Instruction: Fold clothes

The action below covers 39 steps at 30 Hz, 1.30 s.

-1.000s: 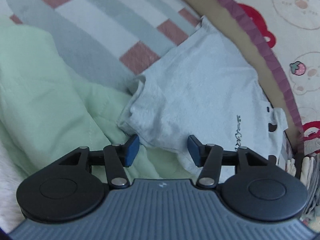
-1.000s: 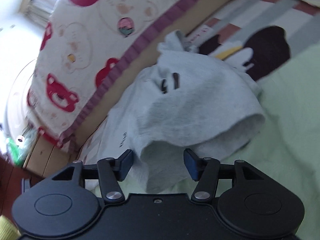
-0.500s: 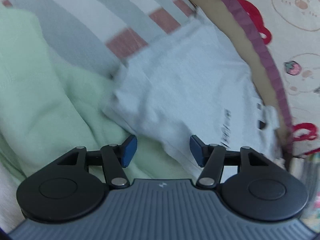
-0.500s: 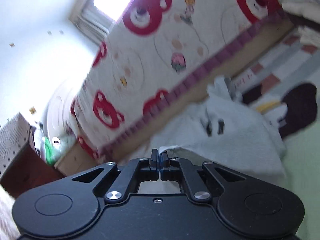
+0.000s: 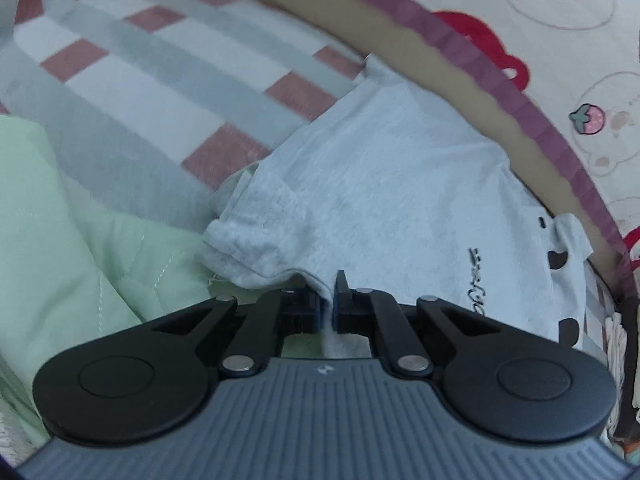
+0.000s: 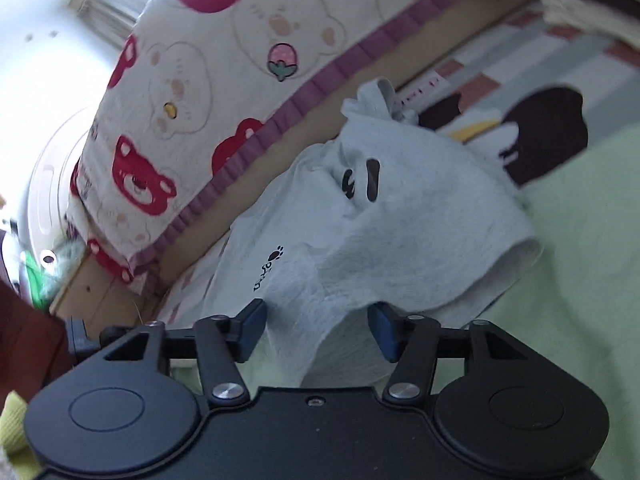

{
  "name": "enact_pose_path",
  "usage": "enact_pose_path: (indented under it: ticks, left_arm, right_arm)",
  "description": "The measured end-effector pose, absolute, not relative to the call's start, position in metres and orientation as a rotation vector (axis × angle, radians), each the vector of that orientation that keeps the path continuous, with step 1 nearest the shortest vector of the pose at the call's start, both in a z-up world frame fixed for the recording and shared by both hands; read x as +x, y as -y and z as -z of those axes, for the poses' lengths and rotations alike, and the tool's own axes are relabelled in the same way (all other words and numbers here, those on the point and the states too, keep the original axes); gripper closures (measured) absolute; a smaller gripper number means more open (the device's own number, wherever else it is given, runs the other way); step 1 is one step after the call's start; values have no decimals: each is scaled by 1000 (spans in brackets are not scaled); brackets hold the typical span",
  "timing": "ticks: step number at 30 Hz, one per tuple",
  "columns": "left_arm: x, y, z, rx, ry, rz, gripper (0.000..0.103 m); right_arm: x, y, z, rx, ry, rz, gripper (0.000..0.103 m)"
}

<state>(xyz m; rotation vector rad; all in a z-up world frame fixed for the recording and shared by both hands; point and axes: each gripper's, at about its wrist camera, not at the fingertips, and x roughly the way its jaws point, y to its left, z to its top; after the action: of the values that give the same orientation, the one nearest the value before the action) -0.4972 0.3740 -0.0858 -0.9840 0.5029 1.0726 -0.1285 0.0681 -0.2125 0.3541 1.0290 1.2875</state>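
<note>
A light grey T-shirt (image 5: 400,184) with black print lies crumpled on a pale green quilt (image 5: 60,220), beside a bed's side. My left gripper (image 5: 328,308) is shut on the shirt's near edge, and a strip of fabric runs between its blue pads. In the right wrist view the same shirt (image 6: 400,220) is bunched into a loose fold. My right gripper (image 6: 318,328) has its jaws opening. The fold's lower edge hangs between the blue fingers, and neither pad presses on it.
A grey, white and pink checked blanket (image 5: 140,60) lies beyond the quilt, with a dark brown bear figure (image 6: 548,132) on it. Bear-print bedding (image 6: 200,80) with a purple border rises as a wall behind the shirt. Folded whitish cloth (image 6: 580,8) sits top right.
My left jaws closed on the shirt's near edge after sliding up to it. My right gripper, shut on fabric and lifted half a second ago, has dropped back and opened.
</note>
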Motion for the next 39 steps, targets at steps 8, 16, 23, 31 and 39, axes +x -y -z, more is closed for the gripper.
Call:
enact_pose_path:
  ticks: [8,16,23,31,39]
  left_arm:
    - [-510,-386,106,-1163,-471,-1045,75]
    - [-509,-376,66,-928,-436,-1039,99]
    - [-542,-326,-27,-570,-349,-1119,100]
    - [-594,-329,11,-697,-651,-1252,99]
    - [-563,-320,-40,-562,-660,-1156,73]
  right_arm:
    - [-118,-90,232,584,-1132,-1068,33]
    - [-107,-86,192,614,-1060,-1332,98]
    - [-117,-33,105,546,-996,-1634,98]
    - [-165,-22,162,419,-1332,-1700,98]
    - [-181,-30,204,306,-1505,-1579,96]
